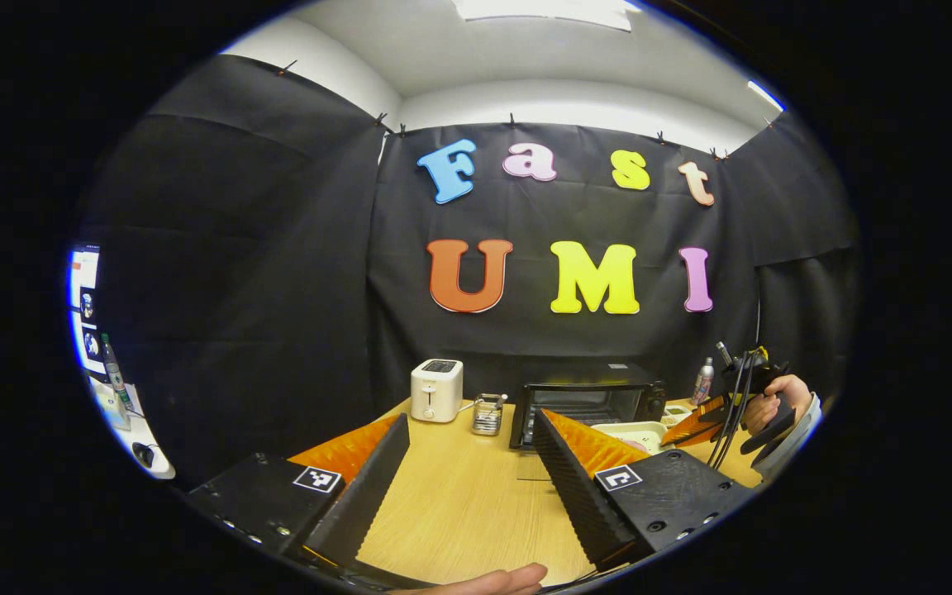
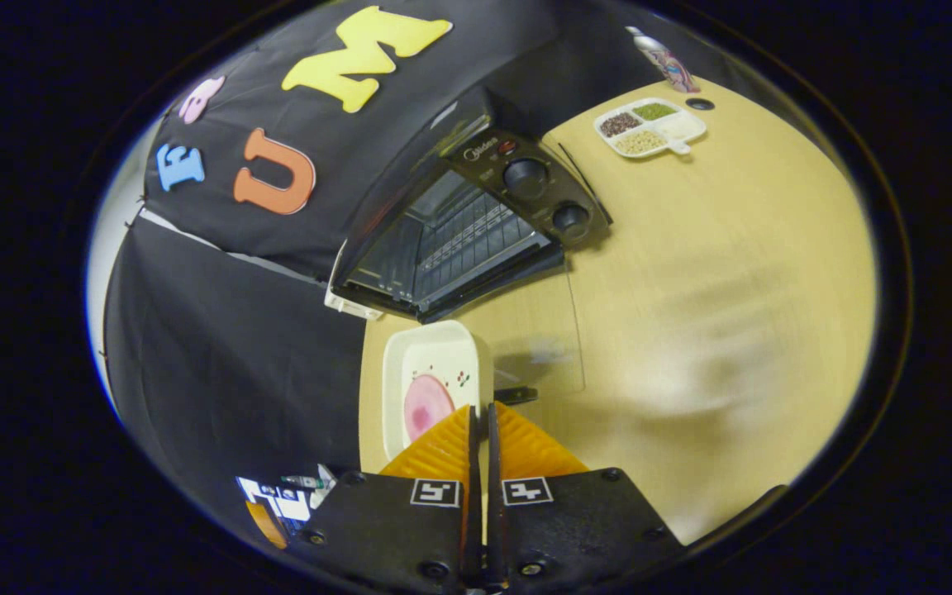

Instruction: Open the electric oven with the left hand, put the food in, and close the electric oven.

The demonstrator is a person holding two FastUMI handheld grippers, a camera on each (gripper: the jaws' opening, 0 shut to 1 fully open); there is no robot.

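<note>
On the wooden desk (image 1: 459, 504) at the back stands the black electric oven (image 1: 587, 403). Its glass door (image 2: 546, 343) is down flat on the desk, so the wire rack (image 2: 464, 235) inside can be seen. Two round knobs (image 2: 525, 176) sit on its front panel.

Just in front of the oven lies a cream tray (image 2: 430, 347) with a pink slice of food (image 2: 426, 405) on it. The right gripper (image 2: 482, 421) has its orange fingers almost closed together, pinching the edge of the tray (the rim goes in between them). A hand (image 1: 773, 401) holds this gripper on the right side of the left gripper view.

The left gripper (image 1: 472, 446) hangs above the desk with its fingers wide apart, and it holds nothing.

A white toaster (image 1: 436, 390) and a small wire basket (image 1: 487, 415) stand left of the oven. A dish of beans (image 2: 649, 126) sits far off, near a bottle (image 2: 664, 59).
</note>
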